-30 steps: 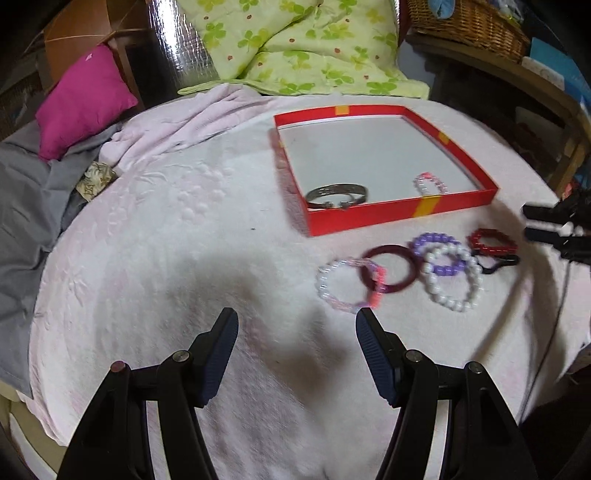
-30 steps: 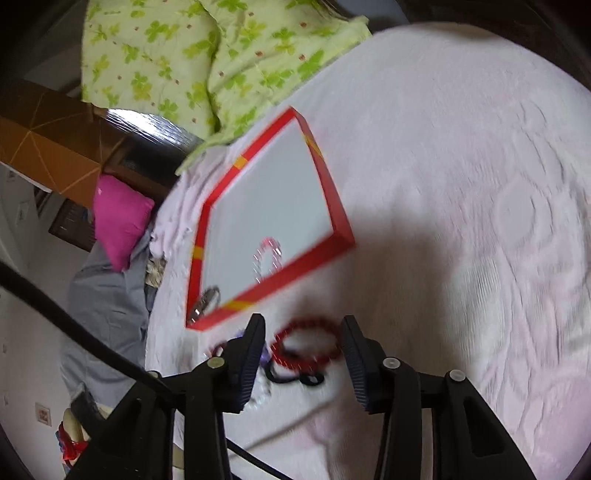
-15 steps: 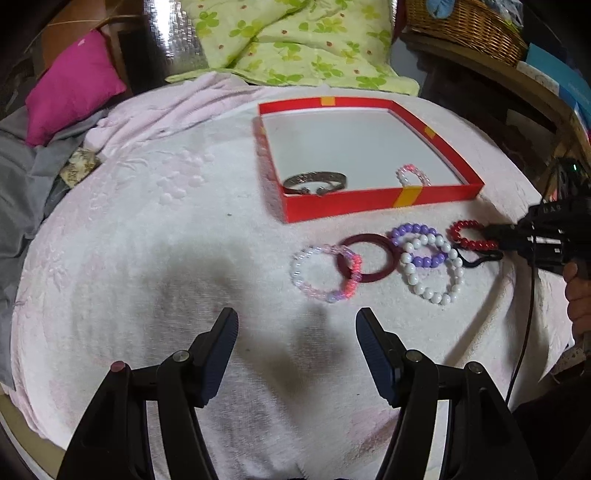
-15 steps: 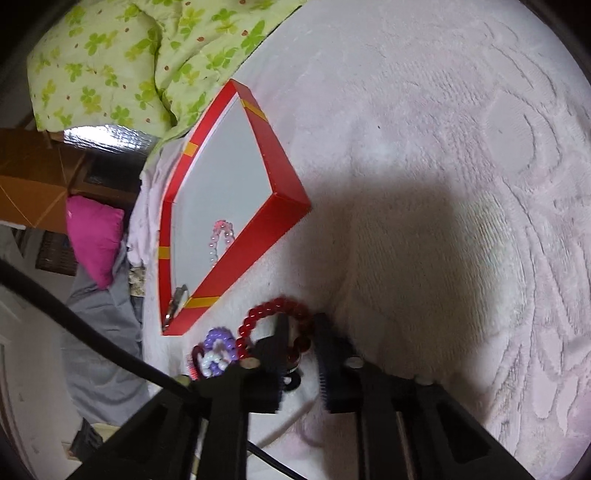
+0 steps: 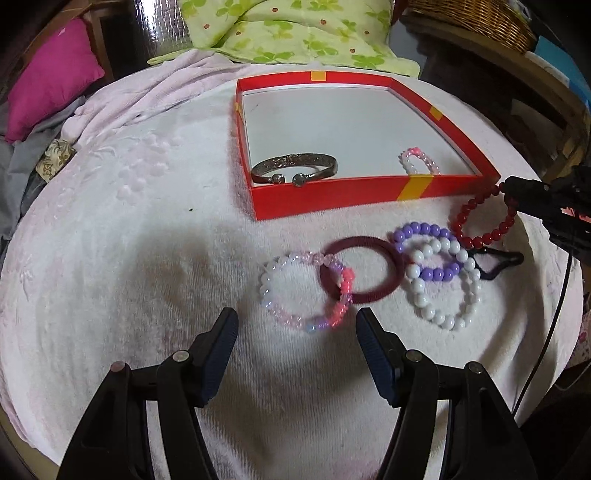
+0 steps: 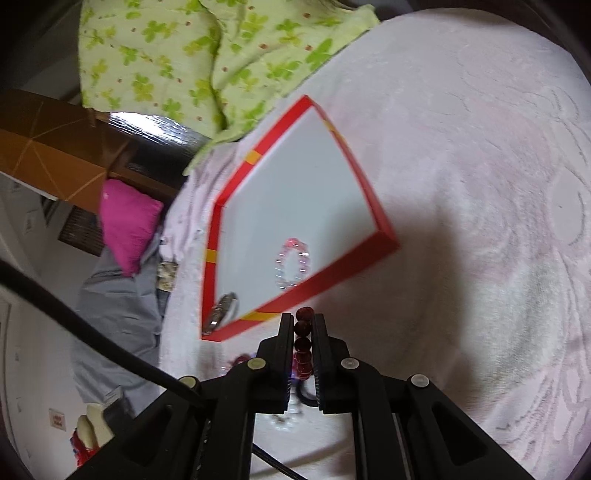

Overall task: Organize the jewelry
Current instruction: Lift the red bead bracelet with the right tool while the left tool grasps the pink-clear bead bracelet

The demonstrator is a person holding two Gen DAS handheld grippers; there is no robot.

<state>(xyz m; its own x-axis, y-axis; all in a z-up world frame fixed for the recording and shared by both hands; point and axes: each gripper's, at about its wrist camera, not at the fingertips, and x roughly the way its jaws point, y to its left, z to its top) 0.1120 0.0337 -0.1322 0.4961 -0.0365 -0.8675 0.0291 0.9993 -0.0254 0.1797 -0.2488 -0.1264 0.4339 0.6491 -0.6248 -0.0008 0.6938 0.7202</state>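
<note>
A red box [image 5: 369, 192] with a white floor holds a silver bangle [image 5: 294, 170] and a small pink bead bracelet [image 5: 419, 161]. In front of it on the pink blanket lie a pink-white bead bracelet [image 5: 306, 291], a maroon ring [image 5: 364, 269], a purple bead bracelet [image 5: 428, 251], a white pearl bracelet [image 5: 443, 288] and a black hair tie [image 5: 498, 262]. My right gripper [image 6: 303, 321] is shut on the red bead bracelet [image 5: 480, 221], lifted just by the box's near right corner. My left gripper [image 5: 295, 332] is open and empty, near the pink-white bracelet.
A green flowered quilt [image 5: 295, 33] lies behind the box. A magenta pillow [image 5: 48, 96] and grey cloth [image 5: 14, 166] are at the left. A wicker basket [image 5: 469, 22] stands on a wooden shelf at the back right. A black cable [image 6: 92, 339] trails from the right gripper.
My right gripper closed on the red bead bracelet and lifted it toward the box. My left gripper moved closer to the bracelets and stayed open.
</note>
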